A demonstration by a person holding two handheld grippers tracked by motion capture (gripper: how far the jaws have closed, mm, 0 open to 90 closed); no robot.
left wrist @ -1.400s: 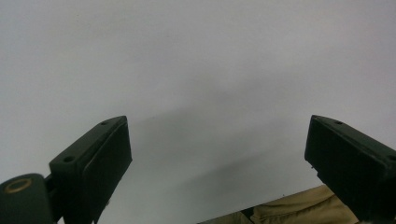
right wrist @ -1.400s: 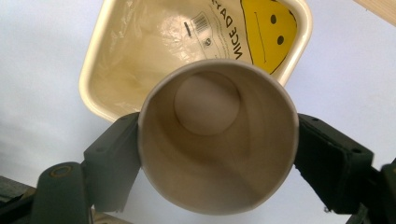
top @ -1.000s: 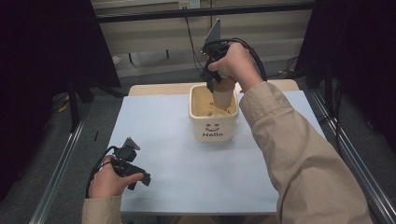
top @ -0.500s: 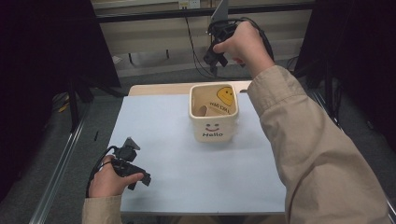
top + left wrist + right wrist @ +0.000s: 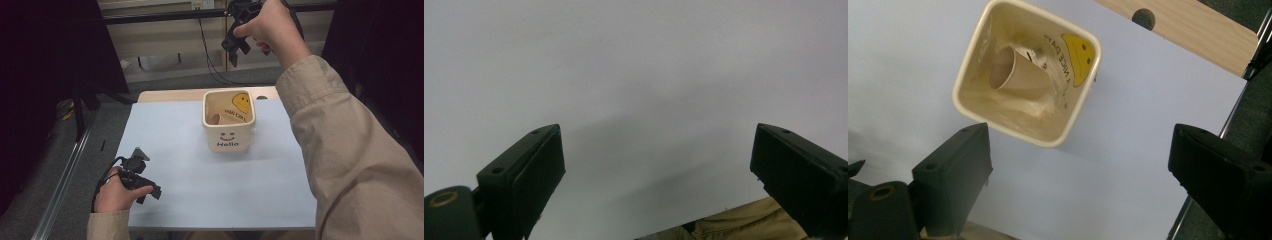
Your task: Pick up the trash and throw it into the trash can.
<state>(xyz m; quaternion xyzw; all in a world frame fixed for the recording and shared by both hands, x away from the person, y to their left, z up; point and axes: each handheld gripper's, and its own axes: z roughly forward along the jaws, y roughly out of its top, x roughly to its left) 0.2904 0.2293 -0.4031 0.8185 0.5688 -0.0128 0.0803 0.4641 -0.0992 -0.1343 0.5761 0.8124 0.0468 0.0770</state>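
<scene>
Jaws apart, well above bin (image 5: 998,107)

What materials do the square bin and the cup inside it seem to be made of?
The bin looks like cream plastic with a smooth, slightly glossy finish: its thick rounded rim is even and catches soft light. A thin clear film, probably a plastic bag, seems to line it. The cup lying on its side inside looks like matte brown paper, thin-walled with a rolled lip, though cardboard-coloured plastic is possible.
</scene>
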